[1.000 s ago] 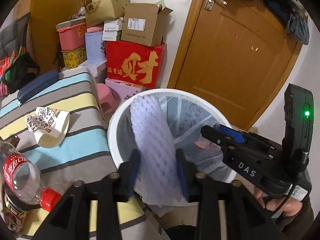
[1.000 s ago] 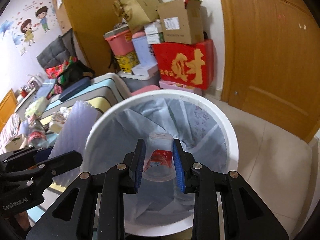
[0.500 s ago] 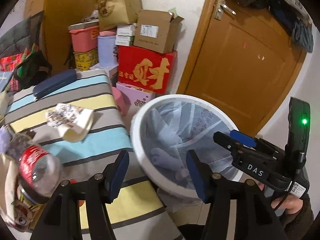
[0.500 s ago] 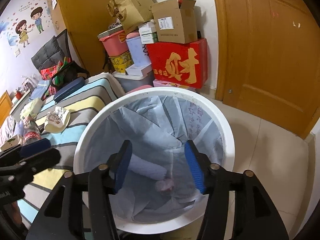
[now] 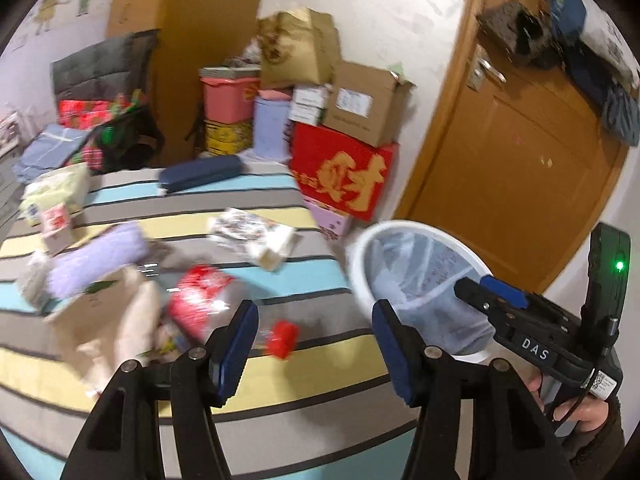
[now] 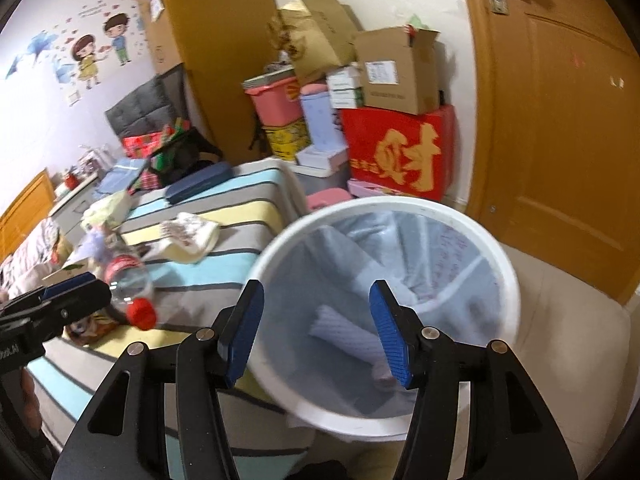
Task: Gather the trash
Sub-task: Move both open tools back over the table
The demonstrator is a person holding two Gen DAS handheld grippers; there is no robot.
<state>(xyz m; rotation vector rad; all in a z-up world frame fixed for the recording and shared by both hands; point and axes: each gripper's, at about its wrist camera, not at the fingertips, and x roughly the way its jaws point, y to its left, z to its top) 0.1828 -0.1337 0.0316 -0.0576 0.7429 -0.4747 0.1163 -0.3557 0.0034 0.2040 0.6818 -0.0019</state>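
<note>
Left wrist view: bedroom corner, striped bed (image 5: 280, 380) across lower left, stacked boxes (image 5: 340, 140) at centre top, wooden door (image 5: 520, 152) at right. Left hand-held gripper (image 5: 314, 346) at bottom centre, spread wide, holding nothing; purple foam sleeve clamped there a second ago now gone. Swung from above the white trash bin (image 5: 362, 256), now right of centre, toward the bed. Litter waiting at centre left: clear bottle with red cap (image 5: 224, 308), crumpled paper cup (image 5: 256, 234), purple foam roll (image 5: 96, 258), all blurred. Right hand-held gripper at lower right, seen side-on.

Right wrist view: same corner, wall stickers (image 6: 100, 52) upper left. Right hand-held gripper (image 6: 316, 334) at bottom centre, likewise wide apart and empty, over the bin's near rim (image 6: 280, 248). Plastic cup pinched a second ago released; foam sleeve (image 6: 344, 336) lying on the liner inside, cup barely discernible beside it. Two pieces binned; probably next, bottle and paper cup on the bed.
</note>
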